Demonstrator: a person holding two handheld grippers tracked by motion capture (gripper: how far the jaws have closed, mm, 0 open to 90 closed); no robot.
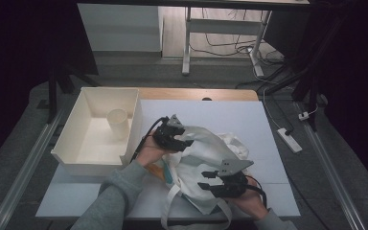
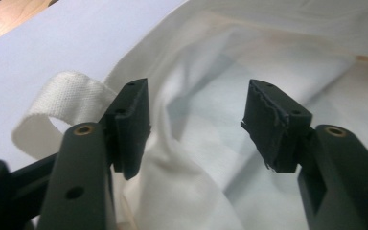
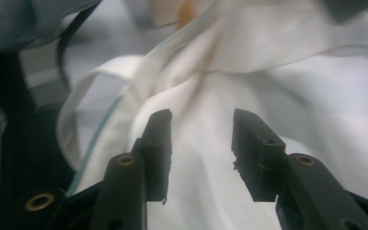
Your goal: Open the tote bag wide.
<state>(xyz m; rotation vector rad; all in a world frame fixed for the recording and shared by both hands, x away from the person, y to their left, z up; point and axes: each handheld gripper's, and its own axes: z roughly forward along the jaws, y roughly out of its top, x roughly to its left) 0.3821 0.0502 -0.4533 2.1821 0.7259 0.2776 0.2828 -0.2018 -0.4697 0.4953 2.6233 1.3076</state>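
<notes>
Both grippers' fingers (image 2: pixel 134 124) gape over the white bag (image 1: pixel 206 153), touching nothing.

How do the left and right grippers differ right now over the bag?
The left gripper is at the white bag's far left edge, beside the tray; the right gripper is at its near right edge. The left jaws stand wider apart than the right's. Both are open above the fabric, gripping nothing.

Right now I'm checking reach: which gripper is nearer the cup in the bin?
Left. The left gripper hovers over the bag's bin-side edge, just right of the cup; the right gripper sits over the bag's near side, farther away.
</notes>
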